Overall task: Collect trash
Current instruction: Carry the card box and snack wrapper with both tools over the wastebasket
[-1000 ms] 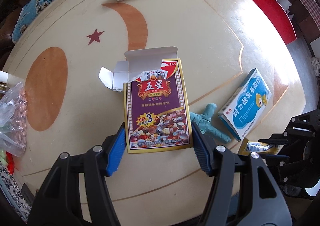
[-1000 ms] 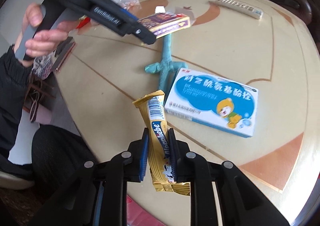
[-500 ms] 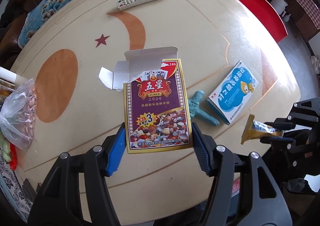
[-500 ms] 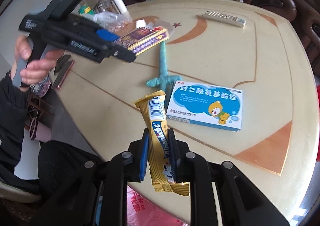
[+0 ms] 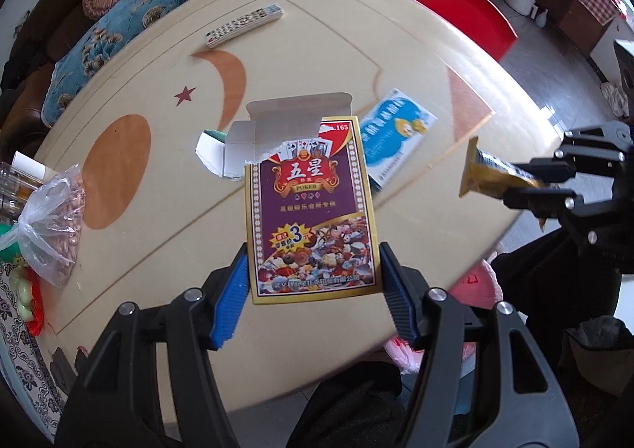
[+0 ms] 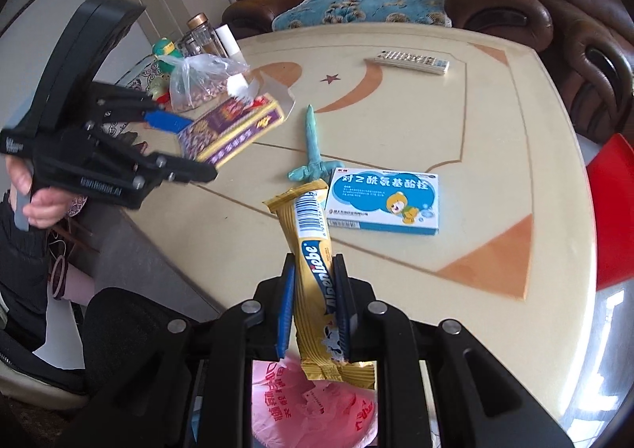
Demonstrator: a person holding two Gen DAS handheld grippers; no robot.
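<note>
My left gripper (image 5: 313, 262) is shut on a purple and gold playing-card box (image 5: 311, 206) with a torn-open white flap, held above the table; the same card box (image 6: 233, 127) shows in the right wrist view between the left gripper's blue pads (image 6: 166, 121). My right gripper (image 6: 313, 281) is shut on a gold snack wrapper (image 6: 313, 250), lifted over the table's near edge; this wrapper (image 5: 487, 174) also appears at the right of the left wrist view. A pink plastic bag (image 6: 313, 400) hangs open below the right gripper.
On the cream table (image 6: 495, 123) lie a blue-and-white medicine box (image 6: 384, 200), a teal toy sword (image 6: 313, 147), a white remote (image 6: 408, 60) and a clear bag of snacks (image 6: 198, 79). A sofa with cushions (image 6: 356, 10) stands behind; a red stool (image 5: 463, 12) sits beside the table.
Both grippers have risen and drawn back toward the table's near edge, each carrying its item. The pink bag has come into view below them.
</note>
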